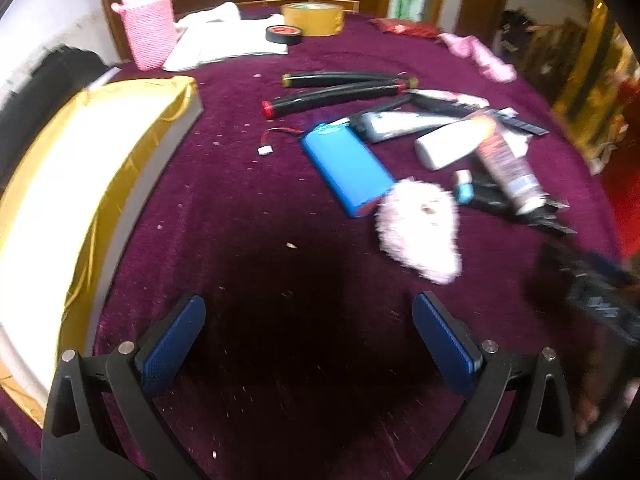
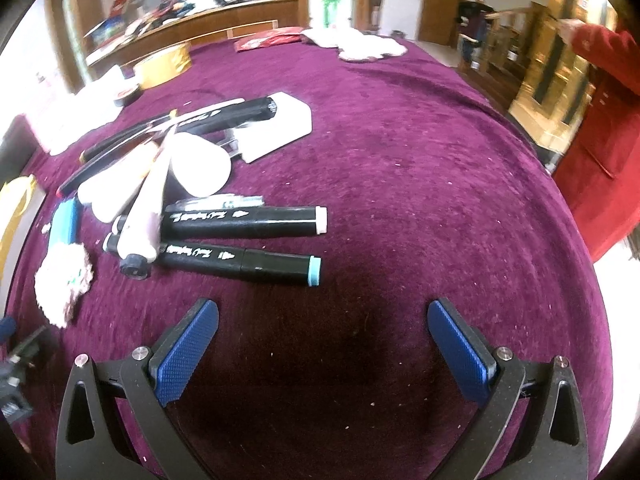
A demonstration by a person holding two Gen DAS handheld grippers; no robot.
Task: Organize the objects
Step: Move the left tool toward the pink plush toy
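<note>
A heap of small things lies on the purple cloth (image 1: 248,208): a blue battery pack (image 1: 346,168) with red wires, two long black markers (image 1: 340,88), white tubes (image 1: 452,144), a printed tube (image 1: 506,164) and a fluffy pink-white puff (image 1: 418,230). My left gripper (image 1: 308,340) hovers open over bare cloth, nearer than the puff. In the right wrist view two black markers (image 2: 244,222) (image 2: 240,264) lie just beyond my right gripper (image 2: 322,344), which is open and holds nothing. The puff (image 2: 64,284) and battery pack (image 2: 64,224) show at its left.
A box lined with gold fabric (image 1: 80,200) stands open at the left. Far back are a pink woven cup (image 1: 148,32), white cloth, black tape (image 1: 283,34) and a brown tape roll (image 1: 314,18). A person in a red coat (image 2: 604,132) stands beyond the table's right edge (image 2: 560,208).
</note>
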